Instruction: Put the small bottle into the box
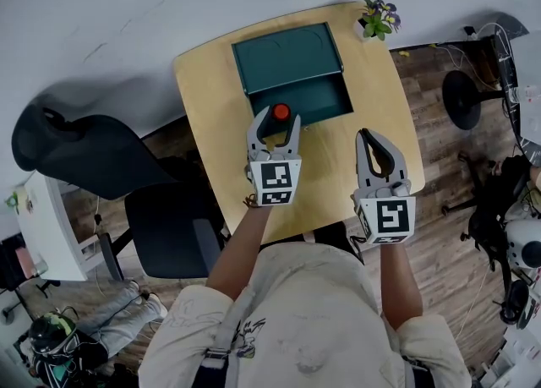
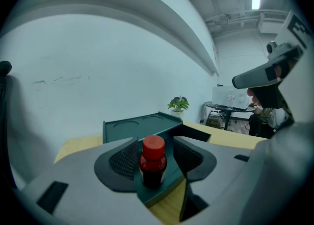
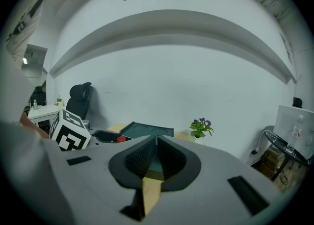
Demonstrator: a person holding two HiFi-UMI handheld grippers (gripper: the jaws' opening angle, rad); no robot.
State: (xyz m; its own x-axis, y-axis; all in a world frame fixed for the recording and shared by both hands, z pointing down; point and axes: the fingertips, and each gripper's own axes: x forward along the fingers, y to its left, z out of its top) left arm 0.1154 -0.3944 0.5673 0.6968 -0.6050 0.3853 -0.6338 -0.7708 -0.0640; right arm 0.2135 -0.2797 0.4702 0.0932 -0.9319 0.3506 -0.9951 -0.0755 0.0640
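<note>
- Since the left gripper stands wide with a gap on each side of the small bottle, I read it as released: bottle is between the pads, not pinched.
- Bottle is upright on the dark teal box, at the near edge of the open base. Can't tell for sure whether it's fully inside the rim.
- Right gripper is clenched, tips together, nothing in it. It hovers over the wooden table, well apart from the box.
- Handling, my guess: small dark glass or hard plastic body w/ red screw cap. Stiff and light, prob. liquid inside. Smooth, round sides, so it could slip or twist in the pads.
- Narrow base, fairly tall, so it tips easily if a pad brushes it on the way out.
- Where to hold, if I need to regrip: mid-body below the cap, pads square on opposite sides. Not the cap, as that's narrower and may turn.
- Moderate squeeze is enough. Ribbed pads should give friction.
- Task looks about done, provided the bottle sits inside the base.
</note>
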